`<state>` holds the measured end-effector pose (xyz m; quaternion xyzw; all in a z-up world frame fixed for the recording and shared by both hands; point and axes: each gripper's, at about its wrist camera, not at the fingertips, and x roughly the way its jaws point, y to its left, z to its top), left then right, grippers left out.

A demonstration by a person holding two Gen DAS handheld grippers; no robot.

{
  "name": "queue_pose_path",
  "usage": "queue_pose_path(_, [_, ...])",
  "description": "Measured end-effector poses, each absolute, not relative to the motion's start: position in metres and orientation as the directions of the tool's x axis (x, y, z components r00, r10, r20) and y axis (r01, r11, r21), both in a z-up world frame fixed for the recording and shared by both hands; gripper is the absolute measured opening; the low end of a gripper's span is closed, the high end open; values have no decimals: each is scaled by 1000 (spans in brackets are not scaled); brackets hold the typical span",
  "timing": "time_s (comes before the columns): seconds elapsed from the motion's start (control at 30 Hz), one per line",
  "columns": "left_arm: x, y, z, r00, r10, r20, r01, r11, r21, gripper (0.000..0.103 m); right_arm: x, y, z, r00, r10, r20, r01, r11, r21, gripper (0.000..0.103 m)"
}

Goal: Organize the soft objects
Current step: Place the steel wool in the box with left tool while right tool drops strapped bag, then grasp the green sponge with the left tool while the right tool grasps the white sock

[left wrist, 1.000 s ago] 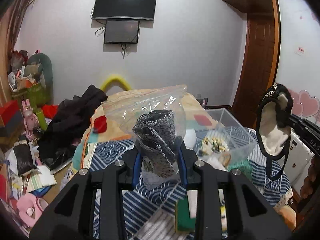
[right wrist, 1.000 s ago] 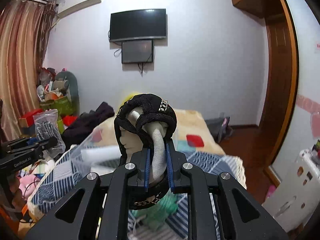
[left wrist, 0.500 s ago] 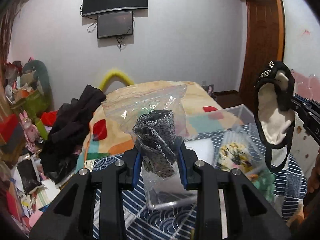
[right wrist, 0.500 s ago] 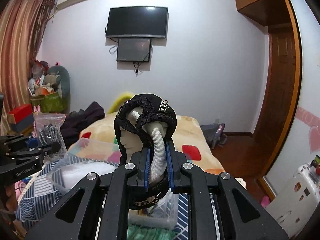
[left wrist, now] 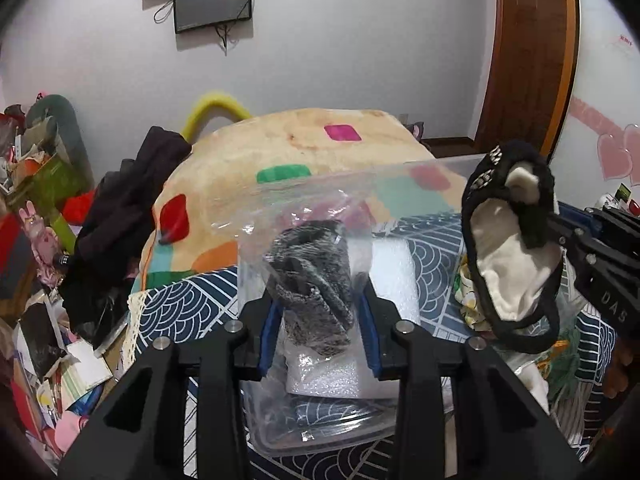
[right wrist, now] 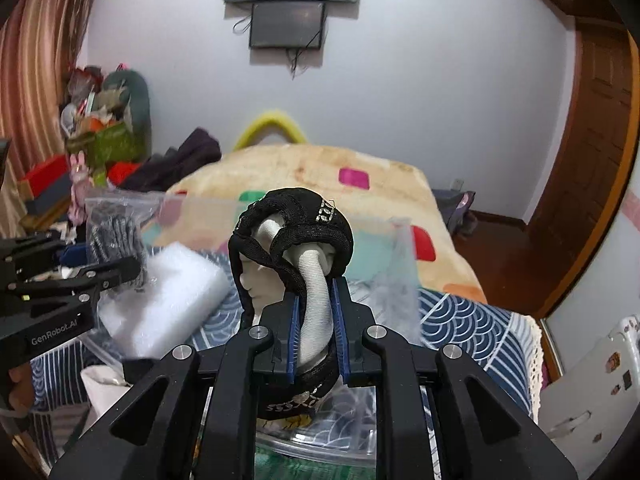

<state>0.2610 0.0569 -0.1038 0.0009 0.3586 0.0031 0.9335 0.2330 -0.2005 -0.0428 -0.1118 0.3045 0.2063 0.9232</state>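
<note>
My left gripper was closed on a clear plastic bag containing a rolled grey knit item; the blue pads pressed the bag from both sides, and its top edge stood upright above the fingers. In the right wrist view the same bag appeared at the left, held clear of the bed by the left gripper.

My right gripper was clamped on a black-and-white fabric piece: a white band ran down between the narrowly spaced blue pads, and black trim with pale lettering looped over the top. In the left wrist view this piece hung at the right, off the tips of the right gripper, black edge outermost and white lining facing the camera.

Both held items were in the air above a clear plastic bin that sat on a bed cover with a blue wave pattern. A white foam block lay inside the bin. Beyond it lay a beige blanket with coloured patches, and a heap of dark clothing lay at the bed's left edge. Two dark screens hung on the far wall.
</note>
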Motion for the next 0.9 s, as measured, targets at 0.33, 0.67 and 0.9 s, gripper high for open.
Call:
queue_pose_path(0.33, [248,43,-94,761,-15,-649,32,999,15,74,231,-205,-40,703,320,-635,-469,880,-75,50])
queue_pose_path(0.67, [212,49,-62,815,-18,-579,26,1000,7,85,210,-219,-11,749,364,-554,-468,882,-54,69])
queue_pose_path(0.9, [179,47,-47,850,1,-527,18,999,32,101,189,-226,0,758,412,-505,-481,877,-7,73])
